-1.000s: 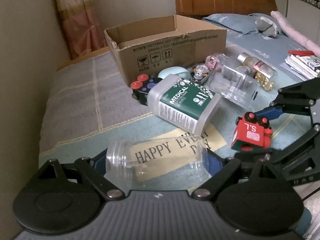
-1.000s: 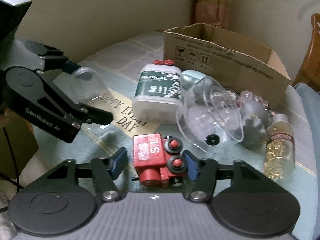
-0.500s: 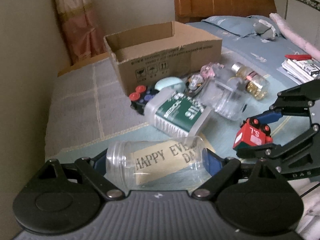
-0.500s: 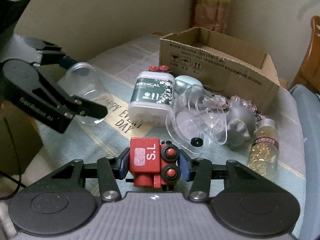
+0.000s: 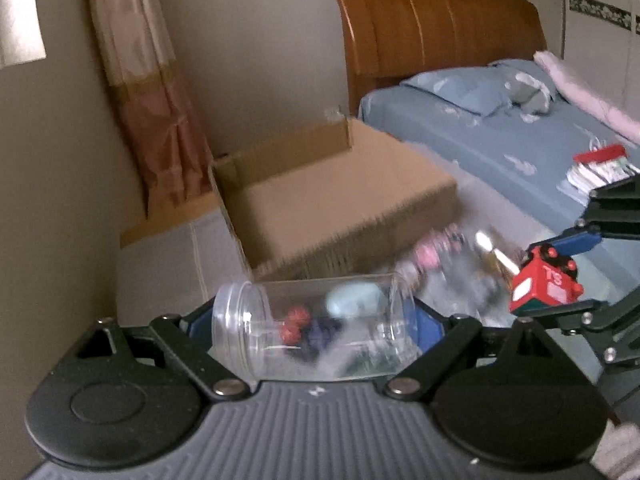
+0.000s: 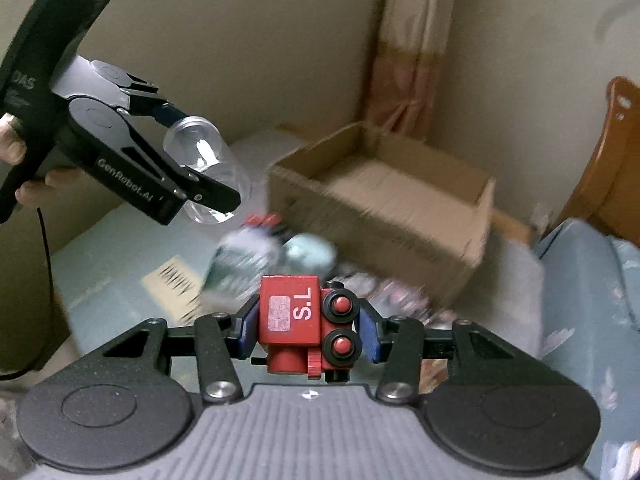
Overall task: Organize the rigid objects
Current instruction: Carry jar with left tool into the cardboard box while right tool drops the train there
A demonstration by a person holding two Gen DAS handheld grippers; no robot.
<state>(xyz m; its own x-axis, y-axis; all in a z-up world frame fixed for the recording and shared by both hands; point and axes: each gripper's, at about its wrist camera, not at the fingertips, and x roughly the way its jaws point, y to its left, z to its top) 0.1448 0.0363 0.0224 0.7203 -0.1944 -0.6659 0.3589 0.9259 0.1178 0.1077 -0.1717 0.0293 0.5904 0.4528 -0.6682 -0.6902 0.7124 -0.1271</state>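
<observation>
A bedroom: a bed [image 5: 500, 140] with a blue sheet and a wooden headboard [image 5: 436, 36], a curtain [image 5: 148, 92] in the corner, and a lower cloth-covered surface [image 6: 116, 256] beside the bed carrying an open cardboard box [image 5: 320, 196].

The left tool [image 5: 320, 330] is closed on a clear plastic jar [image 5: 308, 328], its blue pads pressed on the jar's two ends. The jar lies crosswise to the tool, its long axis running from one finger to the other, with the open, rimmed mouth toward the tool's left finger. The jar is held up in the air, with the box ahead of the tool and lower.

The right tool [image 6: 306, 328] is closed on a red toy train [image 6: 306, 324], gripped by its sides between the blue pads. The train's long axis also runs across the tool, the block marked "S.L" toward the left finger and the two black-and-red wheels toward the right finger. It is off the surface, with the box ahead and slightly right.

Beneath both tools the remaining clutter [image 6: 272, 256] in front of the box is blurred.
</observation>
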